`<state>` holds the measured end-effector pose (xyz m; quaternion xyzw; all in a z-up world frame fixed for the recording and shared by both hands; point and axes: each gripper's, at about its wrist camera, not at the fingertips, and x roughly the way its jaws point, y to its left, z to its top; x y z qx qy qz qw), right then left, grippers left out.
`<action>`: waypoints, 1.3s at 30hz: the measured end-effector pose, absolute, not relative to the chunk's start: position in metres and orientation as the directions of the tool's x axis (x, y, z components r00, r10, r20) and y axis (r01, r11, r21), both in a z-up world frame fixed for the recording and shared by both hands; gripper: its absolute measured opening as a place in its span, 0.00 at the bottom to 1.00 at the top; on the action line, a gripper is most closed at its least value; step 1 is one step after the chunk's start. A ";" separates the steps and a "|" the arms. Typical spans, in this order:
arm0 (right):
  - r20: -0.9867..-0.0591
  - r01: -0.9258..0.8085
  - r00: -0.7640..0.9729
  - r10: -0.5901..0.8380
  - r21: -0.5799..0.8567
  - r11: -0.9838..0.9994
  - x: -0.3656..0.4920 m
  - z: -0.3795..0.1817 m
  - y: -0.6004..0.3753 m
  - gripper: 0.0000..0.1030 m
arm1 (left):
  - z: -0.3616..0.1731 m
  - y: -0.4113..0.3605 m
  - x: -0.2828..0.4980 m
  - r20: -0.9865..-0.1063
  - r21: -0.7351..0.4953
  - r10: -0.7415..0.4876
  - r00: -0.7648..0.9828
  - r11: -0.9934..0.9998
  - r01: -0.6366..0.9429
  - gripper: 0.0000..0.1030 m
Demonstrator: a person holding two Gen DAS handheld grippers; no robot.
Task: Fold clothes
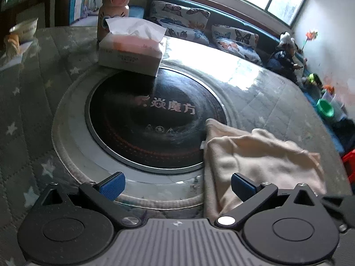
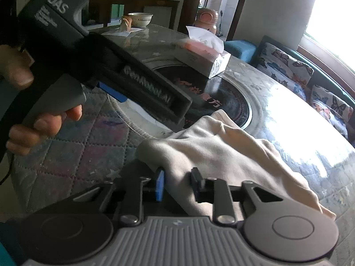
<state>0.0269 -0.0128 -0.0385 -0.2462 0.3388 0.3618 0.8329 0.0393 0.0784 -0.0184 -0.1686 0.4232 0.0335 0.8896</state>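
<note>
Round table [image 1: 277, 102] with star-print quilted cover under clear glossy sheet: extends ahead of and under both sets of fingers.

Black circular glass hotplate [image 1: 153, 119] with white printed characters, set in table centre: directly ahead of the left fingers, ahead and left of the right fingers.

Cream soft-fabric garment [image 1: 261, 161], rumpled and partly folded: lies on the table at the hotplate's near right rim, one corner over the glass; ahead and right of the left fingers, its near edge passing under the right-hand blue pad.

Left gripper [image 1: 176, 185], black with blue ribbed pads: fingers spread wide, nothing between them. In the right wrist view, a person's hand [image 2: 40, 122] holds its handle.

Right gripper [image 2: 177, 182], same make: fingers drawn close, pinching a raised fold of the garment.

White and pink tissue box [image 1: 133, 51], tissue protruding: beyond the hotplate, far ahead of the left fingers.

Peach plastic flask [image 1: 114, 8]: behind the box.
</note>
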 end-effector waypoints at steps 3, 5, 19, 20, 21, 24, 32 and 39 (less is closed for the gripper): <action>-0.723 -0.759 0.506 0.471 -0.113 0.641 0.031 -0.033 -0.021 0.13 | -0.017 0.080 0.038 -0.756 -0.333 -0.123 0.643 0.918 -0.217 1.00; -0.709 -0.748 0.495 0.502 -0.054 0.662 0.035 -0.027 -0.031 0.12 | -0.017 0.081 0.038 -0.749 -0.383 -0.158 0.644 0.896 -0.225 1.00; -0.626 -0.691 0.446 0.640 0.213 0.690 0.041 0.000 -0.084 0.07 | -0.028 0.067 0.058 -0.678 -0.639 -0.389 0.624 0.731 -0.238 0.84; -0.622 -0.691 0.446 0.643 0.217 0.689 0.039 0.000 -0.085 0.07 | -0.028 0.066 0.059 -0.673 -0.651 -0.400 0.622 0.719 -0.242 0.79; -0.619 -0.691 0.445 0.647 0.222 0.688 0.038 0.000 -0.086 0.07 | -0.029 0.065 0.059 -0.669 -0.662 -0.410 0.620 0.708 -0.246 0.75; -0.621 -0.697 0.437 0.650 0.224 0.682 0.034 -0.001 -0.086 0.08 | -0.033 0.065 0.063 -0.674 -0.666 -0.416 0.610 0.700 -0.258 0.48; -0.628 -0.662 0.488 0.606 0.186 0.726 0.027 0.003 -0.118 0.12 | -0.036 0.063 0.070 -0.693 -0.647 -0.412 0.592 0.717 -0.258 0.24; -0.678 -0.443 0.635 0.370 0.072 0.894 0.063 -0.010 -0.186 0.29 | -0.031 0.051 0.078 -0.718 -0.582 -0.368 0.591 0.783 -0.219 0.24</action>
